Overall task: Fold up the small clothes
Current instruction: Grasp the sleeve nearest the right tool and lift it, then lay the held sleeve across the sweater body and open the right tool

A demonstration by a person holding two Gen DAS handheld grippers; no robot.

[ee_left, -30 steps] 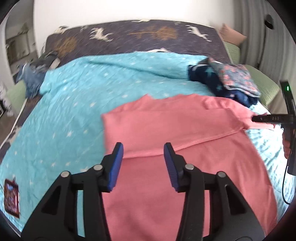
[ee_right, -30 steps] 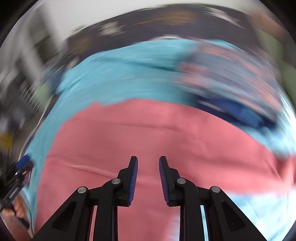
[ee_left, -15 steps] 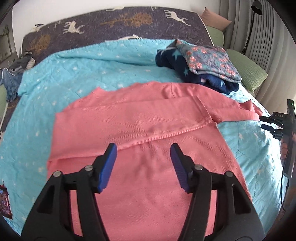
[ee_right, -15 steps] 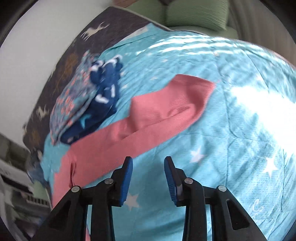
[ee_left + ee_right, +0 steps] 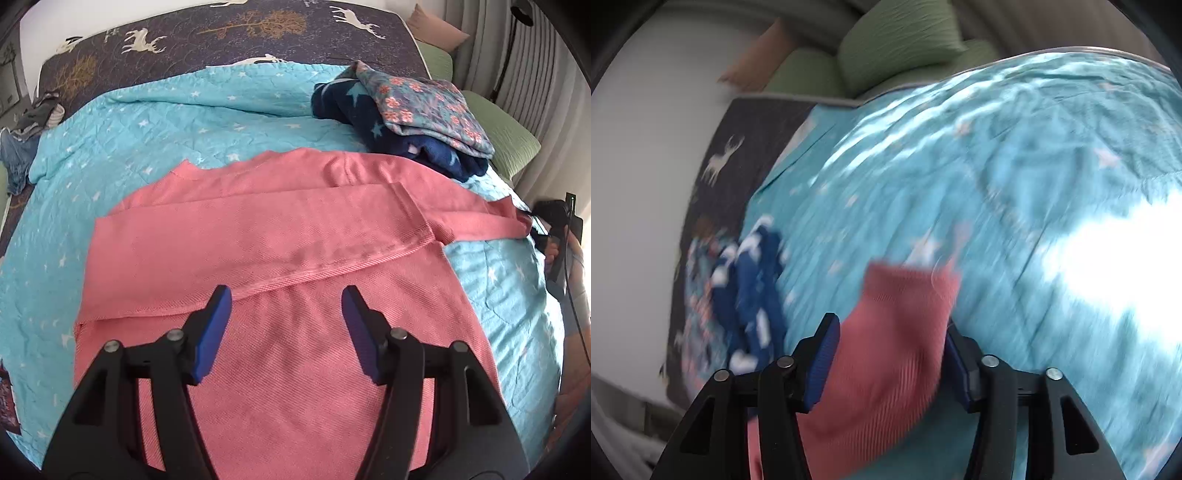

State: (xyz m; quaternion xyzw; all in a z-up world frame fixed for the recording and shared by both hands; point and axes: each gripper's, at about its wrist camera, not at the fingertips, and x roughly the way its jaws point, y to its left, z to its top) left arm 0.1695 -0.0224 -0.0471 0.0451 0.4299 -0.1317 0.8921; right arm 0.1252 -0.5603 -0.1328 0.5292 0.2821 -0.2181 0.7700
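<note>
Coral-pink knit is what fills my left camera: a sweater (image 5: 295, 369) lies flat on the turquoise star-print quilt (image 5: 147, 122), its hem end nearest me and its neckline toward the far side of the bed. One sleeve (image 5: 258, 240) is already folded across the chest and lies level from the left edge almost to the right shoulder. The other sleeve (image 5: 480, 218) stretches out to the right, off the body and onto the quilt.

My left gripper (image 5: 286, 314) hangs over the lower body of the sweater, just short of the folded sleeve's edge. Its jaws have just been opening and now stand wide, with only the fabric below showing in the gap and nothing gripped.

My right gripper (image 5: 890, 326) is out at the end of the stretched sleeve. From its own camera the ribbed cuff (image 5: 905, 295) sits between the blue pads and fills the gap from side to side. Those jaws have just been closing, but the view is smeared and I cannot tell whether the pads are pressing on the cuff. In the left view a hand (image 5: 554, 251) shows at the right edge, beside the sleeve's tip.

Beyond the sweater's right shoulder sits a small stack of folded clothes: a grey floral piece (image 5: 424, 103) on top of a navy one with stars (image 5: 369, 114). A dark deer-print blanket (image 5: 258, 29) covers the head of the bed, green cushions (image 5: 513, 144) lie to the right of it, and a loose heap of clothes (image 5: 37, 114) sits at the far left edge.
</note>
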